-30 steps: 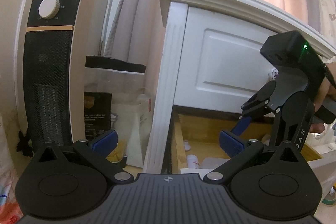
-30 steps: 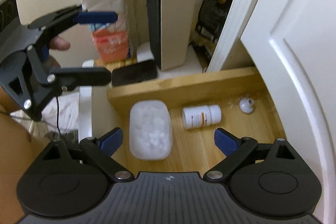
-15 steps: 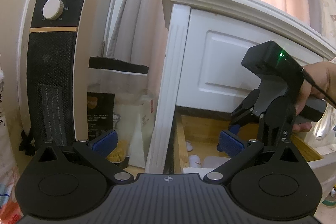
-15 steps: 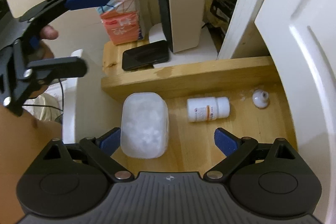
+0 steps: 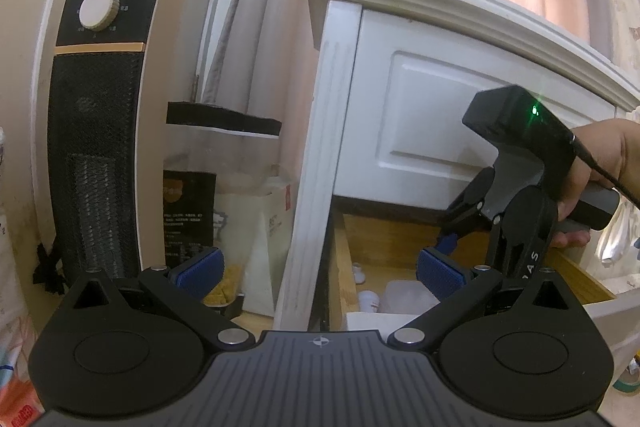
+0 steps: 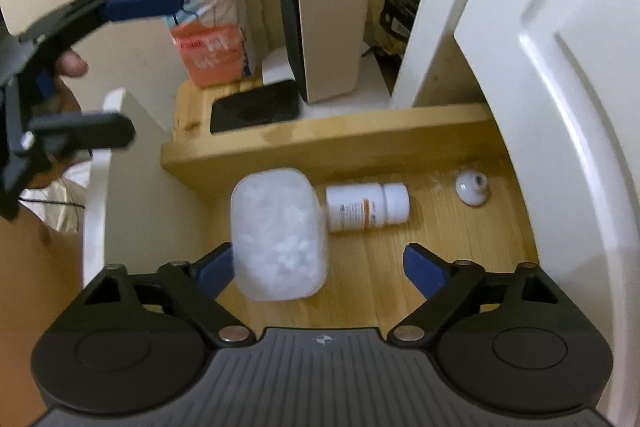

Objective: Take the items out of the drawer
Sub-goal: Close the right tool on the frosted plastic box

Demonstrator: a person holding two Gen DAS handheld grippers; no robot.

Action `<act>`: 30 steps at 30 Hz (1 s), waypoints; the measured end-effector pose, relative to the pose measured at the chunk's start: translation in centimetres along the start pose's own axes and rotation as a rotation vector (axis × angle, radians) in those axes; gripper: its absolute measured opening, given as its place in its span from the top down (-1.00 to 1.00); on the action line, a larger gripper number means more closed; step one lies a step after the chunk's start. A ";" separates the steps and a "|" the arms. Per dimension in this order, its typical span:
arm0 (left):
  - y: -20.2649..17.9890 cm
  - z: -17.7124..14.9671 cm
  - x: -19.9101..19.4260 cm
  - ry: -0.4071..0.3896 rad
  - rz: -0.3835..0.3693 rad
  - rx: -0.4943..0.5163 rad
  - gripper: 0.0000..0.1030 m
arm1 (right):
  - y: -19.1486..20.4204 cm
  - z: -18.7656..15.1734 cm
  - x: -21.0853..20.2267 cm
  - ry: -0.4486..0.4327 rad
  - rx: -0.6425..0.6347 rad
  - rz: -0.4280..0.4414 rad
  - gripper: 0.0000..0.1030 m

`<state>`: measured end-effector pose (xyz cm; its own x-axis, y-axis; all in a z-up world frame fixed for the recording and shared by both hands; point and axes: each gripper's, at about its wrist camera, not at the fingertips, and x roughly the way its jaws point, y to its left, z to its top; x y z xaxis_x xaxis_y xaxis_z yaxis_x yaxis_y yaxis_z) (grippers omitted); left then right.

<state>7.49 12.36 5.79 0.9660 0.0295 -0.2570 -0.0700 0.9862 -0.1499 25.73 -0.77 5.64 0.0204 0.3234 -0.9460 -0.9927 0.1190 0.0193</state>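
Note:
The wooden drawer (image 6: 440, 239) is pulled open. In it lie a frosted plastic box (image 6: 278, 233) of white pieces, a white pill bottle (image 6: 366, 207) on its side, and a small white knob (image 6: 472, 187). My right gripper (image 6: 318, 267) is open and low over the drawer, its left finger beside the box's near end. It also shows in the left wrist view (image 5: 452, 239), reaching into the drawer (image 5: 384, 247). My left gripper (image 5: 318, 271) is open and empty, held outside the drawer's left side; in the right wrist view (image 6: 120, 67) it is at the upper left.
A white cabinet door (image 5: 432, 131) stands above the drawer. A tower heater (image 5: 96, 115) stands left of the cabinet, with bags (image 5: 188, 219) beside it. A black phone (image 6: 256, 107) lies on a wooden board beyond the drawer's side wall. An orange-and-white pack (image 6: 208, 47) stands behind it.
My right gripper has moved down and forward into the drawer, closer to the plastic box. My left gripper has drawn back to the left and up. Both stay open.

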 end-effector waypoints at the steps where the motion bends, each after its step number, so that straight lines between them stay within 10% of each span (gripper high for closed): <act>1: 0.0 0.0 0.1 0.003 0.001 -0.002 -1.00 | -0.1 -0.1 0.2 0.009 0.000 -0.002 -0.81; 16: 1.0 -0.4 0.8 0.027 0.007 -0.014 -1.00 | 1.5 0.6 3.6 0.053 -0.129 -0.087 -0.55; 22: 1.0 -0.6 1.0 0.035 -0.002 -0.012 -1.00 | 2.3 0.5 5.1 0.095 -0.125 -0.068 0.07; 30: 1.5 -0.5 0.9 0.030 0.009 -0.026 -1.00 | 2.0 -0.4 4.7 0.045 -0.072 -0.090 0.13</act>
<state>8.11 13.75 4.91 0.9573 0.0332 -0.2873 -0.0856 0.9814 -0.1717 23.74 0.56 1.13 0.1062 0.2720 -0.9564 -0.9931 0.0775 -0.0882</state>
